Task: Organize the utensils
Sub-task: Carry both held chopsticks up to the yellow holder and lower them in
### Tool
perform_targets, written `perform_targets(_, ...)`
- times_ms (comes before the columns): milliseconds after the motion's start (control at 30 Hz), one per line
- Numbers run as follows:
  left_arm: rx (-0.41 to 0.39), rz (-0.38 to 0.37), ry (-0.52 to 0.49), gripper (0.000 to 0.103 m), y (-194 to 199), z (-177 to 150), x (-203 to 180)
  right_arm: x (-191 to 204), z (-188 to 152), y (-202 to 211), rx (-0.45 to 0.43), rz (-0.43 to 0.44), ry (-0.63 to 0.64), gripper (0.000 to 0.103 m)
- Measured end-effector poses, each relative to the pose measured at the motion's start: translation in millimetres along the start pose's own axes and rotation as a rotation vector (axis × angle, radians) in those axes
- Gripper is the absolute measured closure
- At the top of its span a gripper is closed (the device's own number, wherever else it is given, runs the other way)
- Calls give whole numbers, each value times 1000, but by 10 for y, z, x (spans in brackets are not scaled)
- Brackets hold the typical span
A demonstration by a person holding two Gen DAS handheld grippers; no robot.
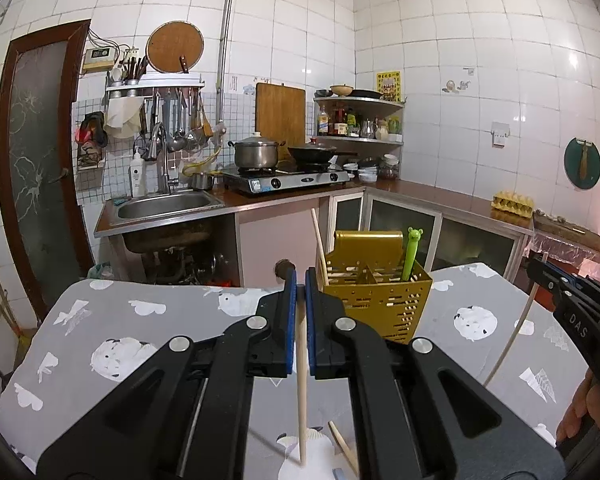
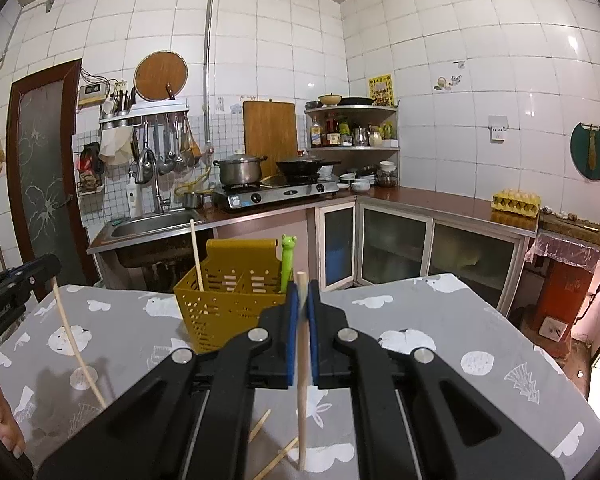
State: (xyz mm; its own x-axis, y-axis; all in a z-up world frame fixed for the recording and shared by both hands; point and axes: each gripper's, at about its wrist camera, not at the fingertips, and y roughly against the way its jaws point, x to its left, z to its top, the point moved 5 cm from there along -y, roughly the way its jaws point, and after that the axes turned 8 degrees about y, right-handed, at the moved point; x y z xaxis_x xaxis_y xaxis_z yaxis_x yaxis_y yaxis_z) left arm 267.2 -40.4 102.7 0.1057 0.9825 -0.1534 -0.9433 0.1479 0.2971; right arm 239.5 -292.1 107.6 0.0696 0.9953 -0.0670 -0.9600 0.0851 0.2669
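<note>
A yellow perforated utensil holder (image 1: 376, 292) (image 2: 228, 304) stands on the grey patterned tablecloth (image 1: 140, 340), just beyond both grippers. Inside it a green frog-topped utensil (image 1: 411, 252) and one pale chopstick (image 1: 319, 240) stand upright. My left gripper (image 1: 301, 280) is shut on a wooden chopstick (image 1: 301, 380) that hangs down from its blue pads. In the same way, my right gripper (image 2: 303, 292) is shut on another chopstick (image 2: 301, 400). Each gripper also shows at the edge of the other's view: the right gripper (image 1: 540, 270) and the left gripper (image 2: 52, 266). Loose chopsticks (image 2: 276, 456) lie on the cloth below.
The table's far edge (image 2: 380, 284) drops off just behind the holder. Beyond it runs an L-shaped kitchen counter with a sink (image 1: 164, 204), a gas stove (image 1: 288, 178) with pots, and an egg tray (image 1: 512, 202). A person's fingers (image 1: 580, 412) hold the right gripper.
</note>
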Motion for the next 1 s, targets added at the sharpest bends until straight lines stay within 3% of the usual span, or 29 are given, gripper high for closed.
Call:
perform_targets(633,-33,-48,16,100,-214,431,-143,-16,427,-196,-42,-6,27,98)
perform_targets(1000,-159,-95,2,100,-274,1222,-463,134,1162,-333,-125,3,50,98)
